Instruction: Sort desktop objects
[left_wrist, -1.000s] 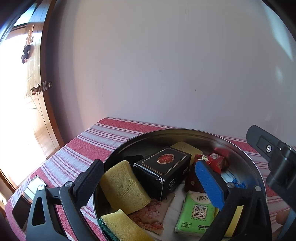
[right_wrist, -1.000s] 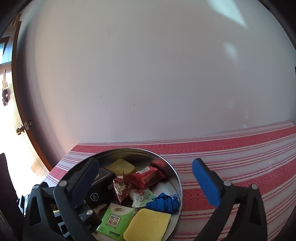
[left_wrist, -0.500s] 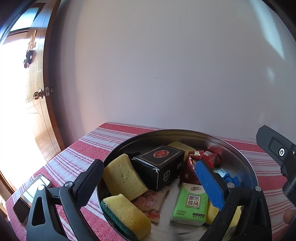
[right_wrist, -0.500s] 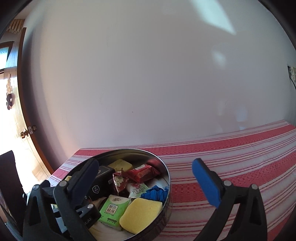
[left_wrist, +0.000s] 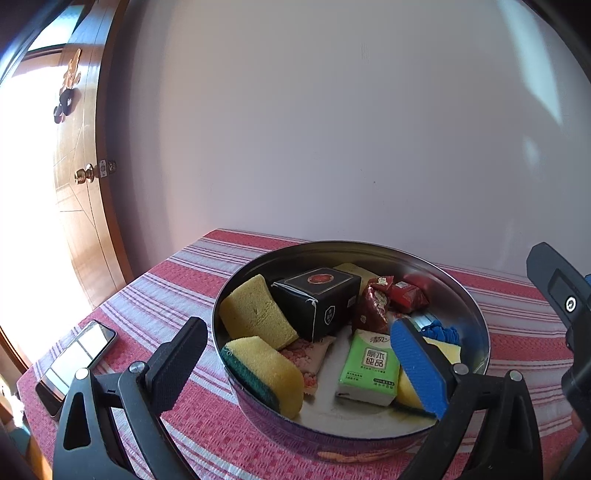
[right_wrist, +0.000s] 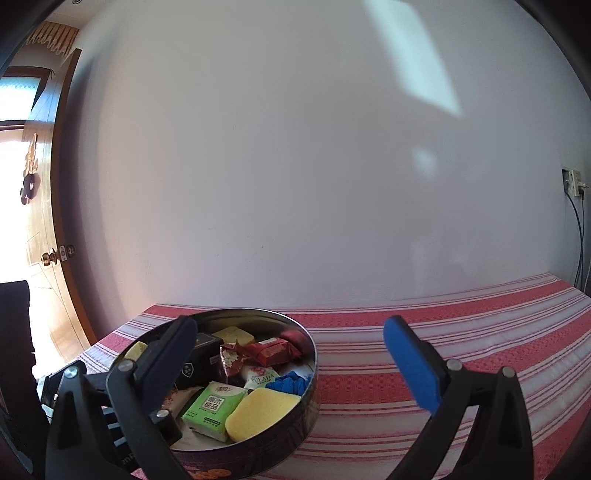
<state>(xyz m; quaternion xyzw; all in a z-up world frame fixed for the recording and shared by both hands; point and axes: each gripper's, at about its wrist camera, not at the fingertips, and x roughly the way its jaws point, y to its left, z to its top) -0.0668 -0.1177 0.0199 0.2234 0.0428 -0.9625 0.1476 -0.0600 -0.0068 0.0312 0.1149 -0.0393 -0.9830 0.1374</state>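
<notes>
I'm hovering both the left gripper (left_wrist: 295, 354) and right gripper (right_wrist: 291, 354) over the tin (left_wrist: 476, 325), jaws spread and holding nothing, and with sponges, box, tissues and snacks all sitting inside, sorting is looking nearly finished, only the phone (left_wrist: 75, 360) lying on the bench (left_wrist: 166, 288).

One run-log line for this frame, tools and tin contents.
left tool: open, empty | right tool: open, empty | round tin: sponges, black box, tissue pack, snacks | phone: on cloth

Each black plastic two-finger gripper (left_wrist: 295, 354) (right_wrist: 291, 350) carries one black pad, one blue pad and silver screws.
</notes>
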